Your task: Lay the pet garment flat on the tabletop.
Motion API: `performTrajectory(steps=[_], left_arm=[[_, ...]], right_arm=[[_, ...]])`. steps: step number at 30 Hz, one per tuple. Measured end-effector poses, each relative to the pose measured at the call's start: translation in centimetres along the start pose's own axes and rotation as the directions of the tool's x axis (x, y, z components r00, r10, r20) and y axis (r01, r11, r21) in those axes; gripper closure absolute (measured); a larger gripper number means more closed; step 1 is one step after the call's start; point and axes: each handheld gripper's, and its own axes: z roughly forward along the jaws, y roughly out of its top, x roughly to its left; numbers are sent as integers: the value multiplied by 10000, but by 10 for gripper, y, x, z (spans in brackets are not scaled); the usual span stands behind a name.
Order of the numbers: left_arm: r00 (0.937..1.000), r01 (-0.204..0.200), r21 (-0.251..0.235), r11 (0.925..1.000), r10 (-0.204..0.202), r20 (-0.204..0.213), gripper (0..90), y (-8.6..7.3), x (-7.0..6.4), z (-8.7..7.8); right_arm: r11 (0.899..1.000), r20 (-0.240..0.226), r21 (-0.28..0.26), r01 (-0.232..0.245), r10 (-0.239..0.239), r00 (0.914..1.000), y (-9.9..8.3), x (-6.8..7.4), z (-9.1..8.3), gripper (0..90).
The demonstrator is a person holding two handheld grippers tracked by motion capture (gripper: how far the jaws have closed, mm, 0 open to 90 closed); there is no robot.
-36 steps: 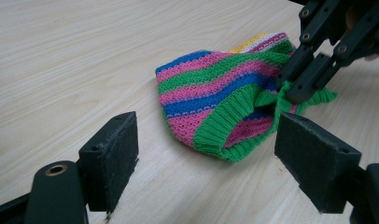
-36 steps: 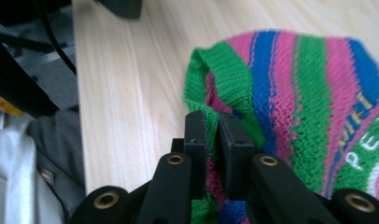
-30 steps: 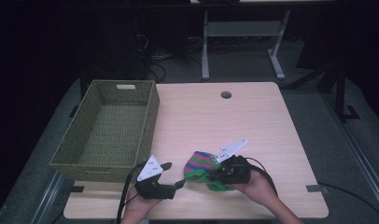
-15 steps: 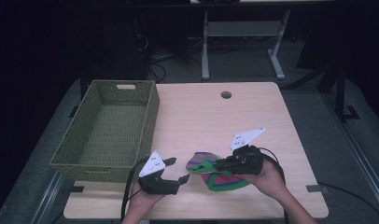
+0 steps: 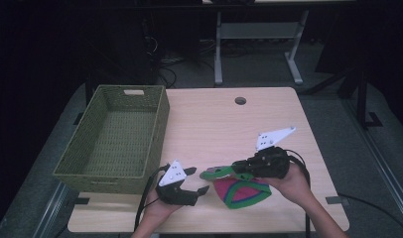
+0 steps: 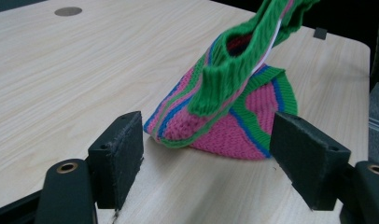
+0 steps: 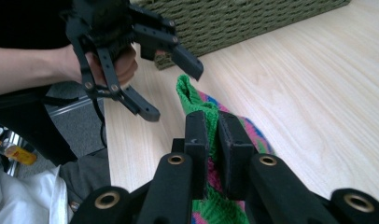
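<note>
The knitted piece (image 5: 244, 192), pink with green and blue stripes, sits near the front edge of the table (image 5: 224, 129), right of the middle. Most of it rests on the wood, but its green ribbed edge (image 6: 225, 74) is lifted, stretched up and leftward. My right gripper (image 5: 224, 172) has its jaws pinched tight on that green rib, so the cloth's long axis runs from my right hand toward my left. My left gripper (image 5: 198, 181) hovers just beside the low end, jaws spread wide with nothing between them. In the left gripper view the bundle sits straight ahead, framed by both pads. That hand is the nearer one to the free end, I judge, and only needs to slide forward. The woven basket (image 5: 117, 136) stands empty at the far left.
</note>
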Motion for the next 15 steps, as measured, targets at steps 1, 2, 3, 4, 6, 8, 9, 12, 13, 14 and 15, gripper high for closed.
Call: performTrajectory(steps=[1, 2, 3, 4, 6, 8, 9, 12, 13, 14, 15], left_arm=[[10000, 19, 71, 10000, -19, 42, 269, 0, 1, 2], [10000, 9, 121, 9999, -10, 77, 285, -1, 1, 3], [10000, 1, 119, 9999, -2, 72, 300, -1, 2, 5], [9999, 3, 131, 9999, -5, 124, 312, -1, 3, 7], [9995, -19, 107, 9999, 16, 309, 340, -1, 5, 9], [9995, -84, 130, 9999, 80, 321, 372, -1, 5, 12], [9994, -142, 199, 9997, 136, 334, 381, 0, 6, 14], [9992, -242, 452, 9987, 226, 337, 410, -1, 5, 20], [9990, -303, 563, 9980, 284, 343, 414, -1, 5, 22], [9989, -343, 609, 9976, 323, 336, 425, -1, 5, 23], [9987, -418, 635, 9971, 398, 320, 438, -1, 5, 25]], right_arm=[[10000, 19, -59, -22, 22, 10000, 0, 0, -1, 827], [10000, 11, -92, -29, 29, 10000, 1, 0, -3, 827], [9999, 29, -123, -19, 19, 10000, 1, 0, -4, 827], [9999, 29, -123, -29, 29, 10000, 1, 0, -6, 827], [9998, 27, -176, -57, 57, 10000, 0, -2, -8, 827], [9998, 55, -173, -72, 73, 10000, 0, -3, -9, 827], [9997, 72, -194, -120, 122, 9999, 0, -4, -10, 827], [9995, 67, -272, -146, 148, 9999, 1, -5, -12, 827], [9995, 66, -284, -149, 151, 9999, 1, -5, -13, 827], [9995, 70, -281, -131, 133, 9999, 1, -5, -13, 827], [9995, 75, -284, -109, 112, 9999, 2, -5, -13, 827]])
